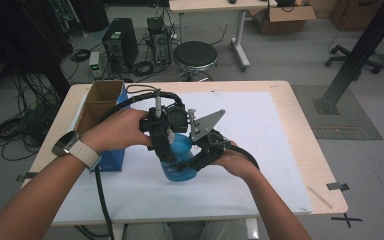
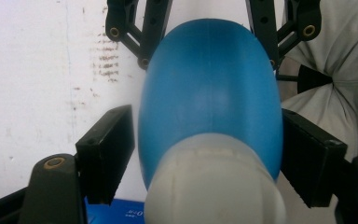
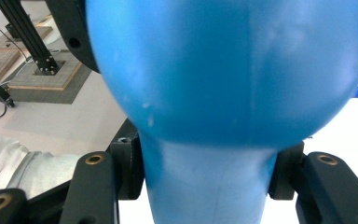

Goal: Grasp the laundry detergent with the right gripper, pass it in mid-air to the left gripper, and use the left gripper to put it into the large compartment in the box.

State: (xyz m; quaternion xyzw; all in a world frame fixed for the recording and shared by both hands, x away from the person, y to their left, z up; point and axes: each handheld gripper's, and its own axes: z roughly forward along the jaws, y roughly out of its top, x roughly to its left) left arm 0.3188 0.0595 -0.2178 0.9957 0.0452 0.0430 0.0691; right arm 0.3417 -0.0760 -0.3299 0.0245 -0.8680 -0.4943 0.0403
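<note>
Bottle [image 1: 176, 161] work is what is going on here: a blue plastic bottle with a pale frosted end is being held between both tools above the white mat [image 1: 260, 150], just right of the blue carton [image 1: 111, 159] that stands at the mat's left edge. In the left gripper view the left gripper [image 2: 205, 154] is straddling the rounded body [image 2: 209, 102]; its right pad is pressing against the blue wall, while a thin slit of light is showing at the left pad, so I am judging the jaws nearly closed on it rather than clamped hard. In the right gripper view the right gripper [image 3: 206, 172] is squeezing the narrow neck [image 3: 205, 186] below the bulge, both pads touching plastic.

To do this step well, the neck grip should be doing the holding, since the shoulder above it is stopping any slide. The left tool should be closing that last sliver before taking any load, because a curved, smooth wall is likely to squirt out of a half grip. Keeping the bottle over the mat, away from the carton, is leaving room for both hands [image 1: 122, 131] to turn.
</note>
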